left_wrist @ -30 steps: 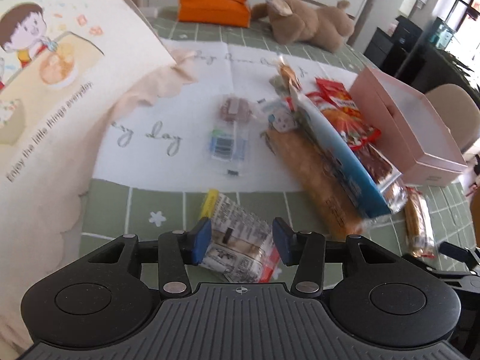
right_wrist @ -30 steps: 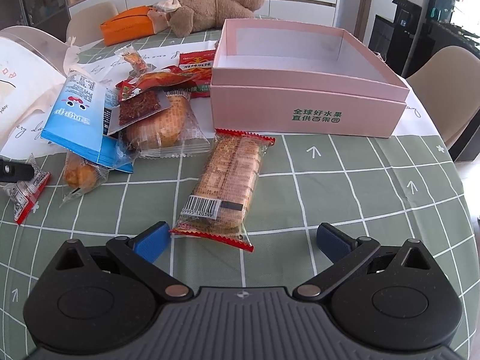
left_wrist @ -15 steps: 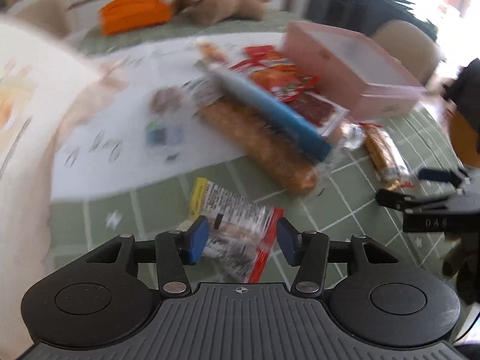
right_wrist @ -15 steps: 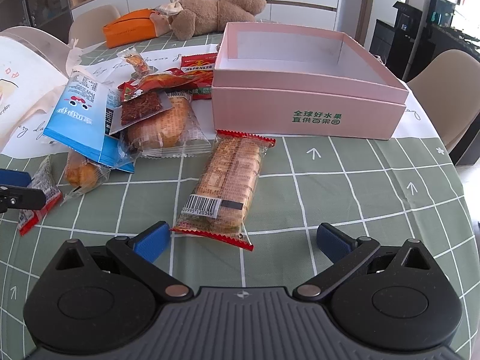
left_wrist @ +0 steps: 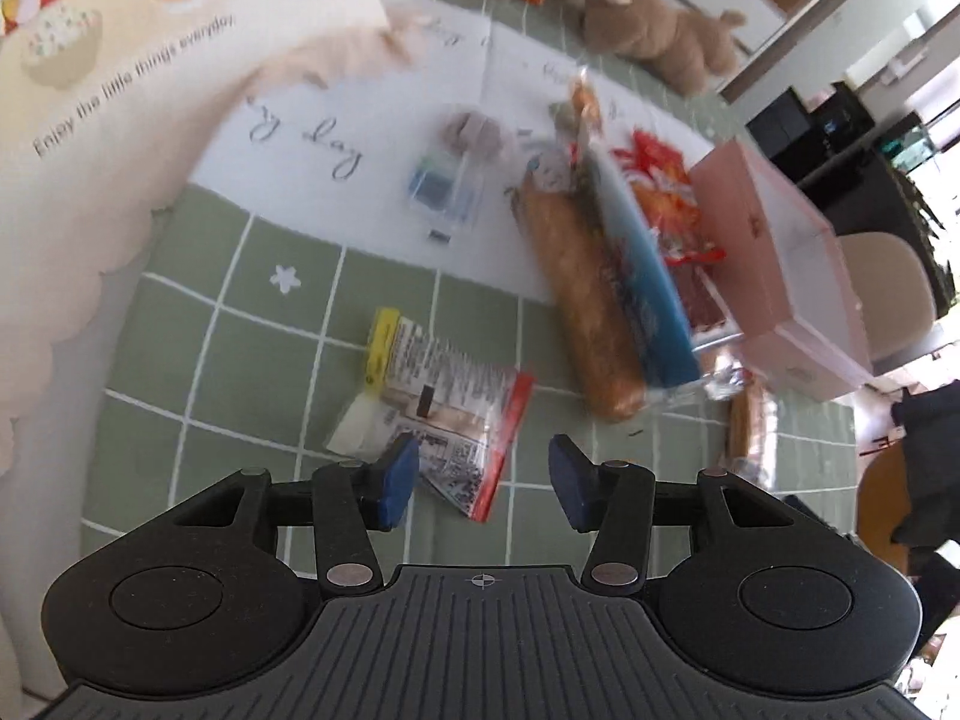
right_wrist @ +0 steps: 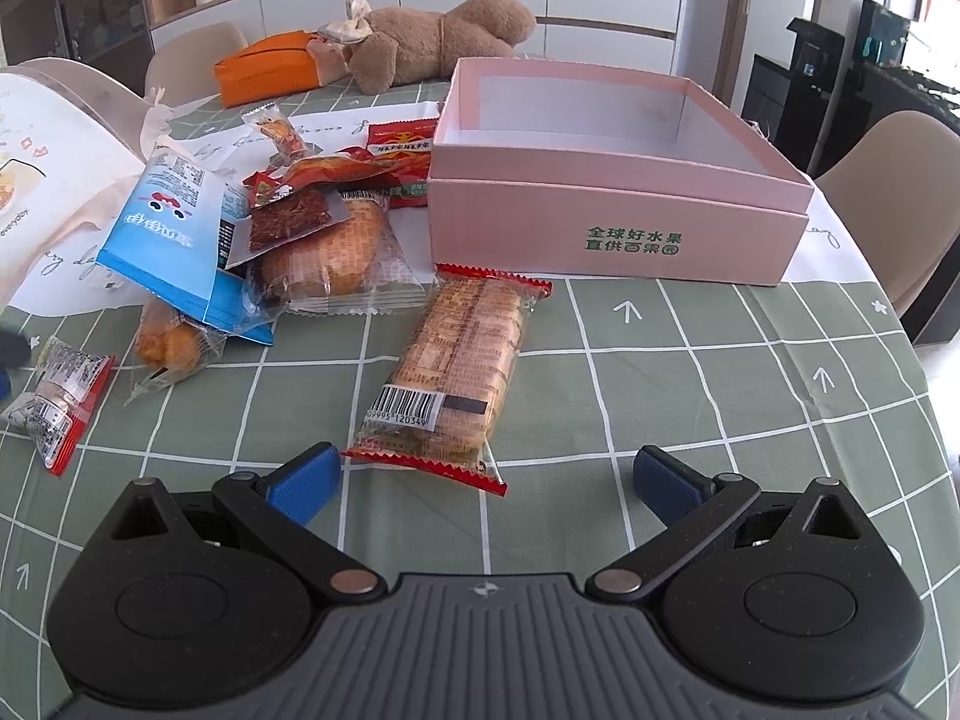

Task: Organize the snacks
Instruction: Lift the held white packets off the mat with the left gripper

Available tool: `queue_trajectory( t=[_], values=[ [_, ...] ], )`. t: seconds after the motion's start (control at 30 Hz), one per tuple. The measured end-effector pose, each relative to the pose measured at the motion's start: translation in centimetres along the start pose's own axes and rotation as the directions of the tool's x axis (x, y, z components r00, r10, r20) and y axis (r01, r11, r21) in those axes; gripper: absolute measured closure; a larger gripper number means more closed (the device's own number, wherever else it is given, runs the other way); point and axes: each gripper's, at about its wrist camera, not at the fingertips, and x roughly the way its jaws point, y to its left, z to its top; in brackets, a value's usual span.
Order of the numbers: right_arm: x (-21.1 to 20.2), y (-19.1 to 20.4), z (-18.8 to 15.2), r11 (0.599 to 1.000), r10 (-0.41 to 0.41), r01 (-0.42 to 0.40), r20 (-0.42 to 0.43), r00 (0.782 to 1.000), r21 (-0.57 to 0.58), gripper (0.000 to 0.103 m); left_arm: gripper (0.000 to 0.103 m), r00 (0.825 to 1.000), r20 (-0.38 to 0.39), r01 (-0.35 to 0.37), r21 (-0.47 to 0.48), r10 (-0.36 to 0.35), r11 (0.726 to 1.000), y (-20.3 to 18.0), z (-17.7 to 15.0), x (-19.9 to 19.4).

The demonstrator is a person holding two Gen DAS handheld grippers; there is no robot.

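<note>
Judging by the empty pink box (right_wrist: 618,228) at the far right of the surface (right_wrist: 720,390), the sorting has hardly begun: nothing shows inside it, and every snack in view lies outside.

The left gripper (left_wrist: 483,483) hangs just above a small clear packet (left_wrist: 438,402) with a yellow end and a red end, lying alone on the green checked cloth at the near left. Its fingers stand apart at a moderate gap and grip nothing; the packet's near corner sits between the tips, closer to the left one. Whether that tip touches the wrapper is hard to tell.

The right gripper (right_wrist: 483,483) has its fingers spread wide and empty. A biscuit pack (right_wrist: 459,363) with red crimped ends lies just beyond them, in the middle of the surface, its far end close to the box wall.

Left of the biscuits sits a loose heap: a blue pouch (right_wrist: 174,234) leaning over a bread roll (right_wrist: 327,258) in clear wrap, red sachets (right_wrist: 402,147) against the box, and a smaller bun (right_wrist: 171,342) under the pouch's near edge. A single wrapped sweet (left_wrist: 450,186) lies farther off on the white cloth.

So all the snacks are left to move, presumably into the box; the small packet and the biscuit pack look like the likeliest first picks.
</note>
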Motion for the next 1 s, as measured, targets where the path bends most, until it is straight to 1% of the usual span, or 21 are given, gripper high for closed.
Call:
queue_trajectory(
  t=[0.1, 0.17, 0.23, 0.37, 0.43, 0.6, 0.77, 0.83, 0.93, 1.0],
  values=[
    [0.0, 0.0, -0.1, 1.000, 0.003, -0.003, 0.005, 1.000, -0.004, 0.000, 0.051, 0.998, 0.050, -0.027, 0.017, 0.026, 1.000, -0.6, 0.9, 0.8],
    [0.0, -0.1, 0.0, 1.000, 0.006, -0.005, 0.003, 1.000, -0.008, 0.000, 0.051, 0.995, 0.077, -0.062, 0.058, 0.058, 0.996, -1.3, 1.7, 1.5],
    [0.0, -0.1, 0.0, 1.000, 0.008, -0.008, 0.003, 1.000, -0.011, 0.000, 0.051, 0.991, 0.098, -0.104, 0.104, 0.094, 0.989, -1.9, 2.6, 2.0],
    [0.1, -0.1, 0.0, 1.000, 0.007, -0.007, 0.006, 1.000, -0.010, 0.000, 0.051, 0.978, 0.131, -0.183, 0.165, 0.162, 0.969, -2.9, 3.6, 2.4],
    [0.1, -0.1, -0.1, 1.000, 0.005, -0.005, 0.012, 1.000, -0.007, 0.000, 0.050, 0.972, 0.134, -0.219, 0.195, 0.196, 0.956, -3.3, 3.7, 2.9],
    [0.0, 0.0, -0.2, 1.000, 0.003, -0.002, 0.019, 1.000, -0.005, 0.000, 0.046, 0.946, 0.181, -0.312, 0.296, 0.268, 0.903, -4.8, 3.7, 4.1],
    [0.0, 0.0, -0.3, 1.000, 0.004, -0.004, 0.023, 1.000, -0.006, 0.000, 0.045, 0.929, 0.212, -0.360, 0.340, 0.302, 0.869, -4.6, 3.4, 4.1],
    [0.0, 0.0, -0.4, 1.000, 0.006, -0.006, 0.029, 1.000, -0.007, 0.000, 0.045, 0.929, 0.216, -0.361, 0.333, 0.302, 0.871, -4.1, 3.4, 4.0],
    [0.0, -0.1, -0.4, 1.000, 0.009, -0.009, 0.033, 0.999, -0.010, 0.000, 0.044, 0.933, 0.217, -0.343, 0.298, 0.287, 0.891, -3.0, 3.6, 3.7],
    [0.0, -0.1, -0.3, 1.000, 0.010, -0.010, 0.033, 0.999, -0.011, 0.000, 0.042, 0.936, 0.212, -0.333, 0.273, 0.281, 0.902, -2.4, 3.8, 3.5]
  ],
)
